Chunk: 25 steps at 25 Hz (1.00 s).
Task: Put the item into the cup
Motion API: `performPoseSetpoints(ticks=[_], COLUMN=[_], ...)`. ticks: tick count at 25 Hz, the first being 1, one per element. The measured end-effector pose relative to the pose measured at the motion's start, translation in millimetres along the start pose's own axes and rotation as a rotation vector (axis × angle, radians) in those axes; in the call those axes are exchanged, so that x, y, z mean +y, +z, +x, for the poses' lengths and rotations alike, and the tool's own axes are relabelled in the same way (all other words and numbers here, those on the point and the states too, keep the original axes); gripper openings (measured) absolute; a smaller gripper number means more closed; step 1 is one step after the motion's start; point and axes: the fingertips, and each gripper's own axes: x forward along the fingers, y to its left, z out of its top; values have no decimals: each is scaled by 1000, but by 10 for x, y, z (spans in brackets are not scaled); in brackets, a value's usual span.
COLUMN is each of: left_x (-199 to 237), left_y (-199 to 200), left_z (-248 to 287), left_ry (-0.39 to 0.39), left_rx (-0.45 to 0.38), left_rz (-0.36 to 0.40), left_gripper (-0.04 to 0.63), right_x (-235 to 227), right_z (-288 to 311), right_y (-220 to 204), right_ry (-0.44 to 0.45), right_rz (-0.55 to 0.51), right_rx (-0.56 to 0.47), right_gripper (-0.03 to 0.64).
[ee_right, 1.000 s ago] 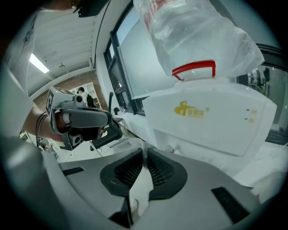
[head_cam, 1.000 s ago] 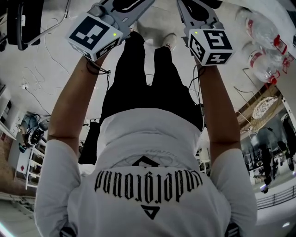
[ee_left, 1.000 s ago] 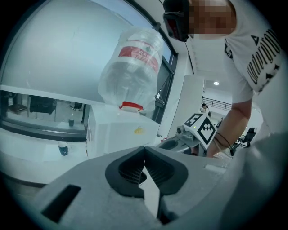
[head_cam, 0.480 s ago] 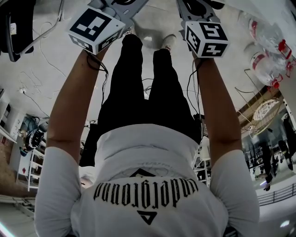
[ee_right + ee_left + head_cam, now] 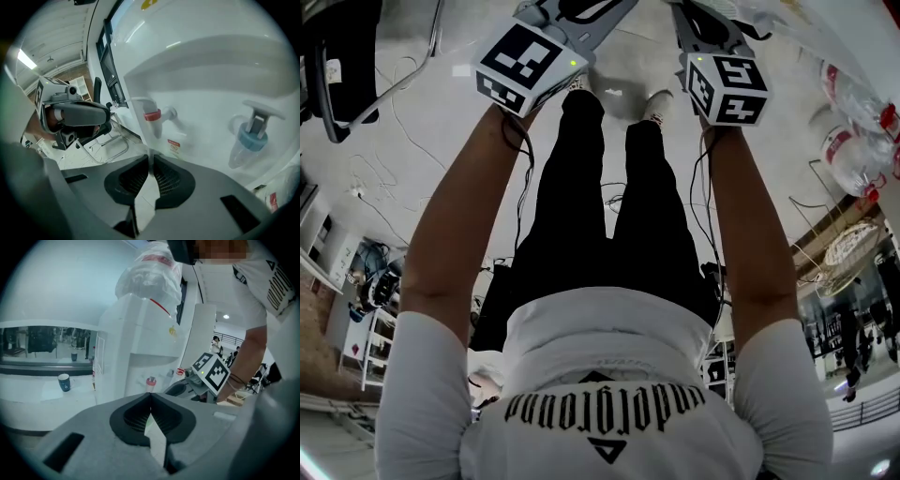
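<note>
In the head view both arms are stretched forward, and only the marker cubes of my left gripper (image 5: 525, 67) and right gripper (image 5: 727, 86) show; the jaws are cut off. A white water dispenser (image 5: 136, 348) fills both gripper views. My left gripper (image 5: 150, 394) is shut with nothing in it. A dark blue cup (image 5: 64, 382) stands far off on a white counter at the left. My right gripper (image 5: 150, 158) sits just below the red tap (image 5: 152, 115), its jaws pinched on a faint clear plastic thing (image 5: 146, 136), possibly a thin cup. A blue tap (image 5: 253, 136) hangs to the right.
A plastic-wrapped water jug (image 5: 150, 273) tops the dispenser. Bagged bottles (image 5: 862, 141) lie at the right of the head view, a black chair (image 5: 337, 56) at the top left, and cables (image 5: 403, 131) run over the floor. People (image 5: 216, 344) stand in the background.
Both marker cubes sit slightly further right and lower in the head view than a second ago. The arms stay stretched forward, and no grip has visibly changed.
</note>
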Motion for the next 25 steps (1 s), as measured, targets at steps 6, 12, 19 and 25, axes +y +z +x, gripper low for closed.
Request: performPoseSetpoints(ticks=[6,12,19,25], left_x=[31,66,42,21], left_y=[-160,-217,-323,-305], left_z=[160,200,213,210], left_ry=[-4,-4,-17,-25], left_rx=[23,12,22,24], left_rz=[18,-19,-27,-16], left_gripper=[15,15,15,15], right_x=[-140,-281,-341,-330], right_z=[223,392,492,442], right_y=[-103,-208,-211,-148], right_ry=[-48,-106,-119,-124], right_rz=[43,99,124,120], right_rx=[13,29,27,17], right_gripper=[41,41,104,118])
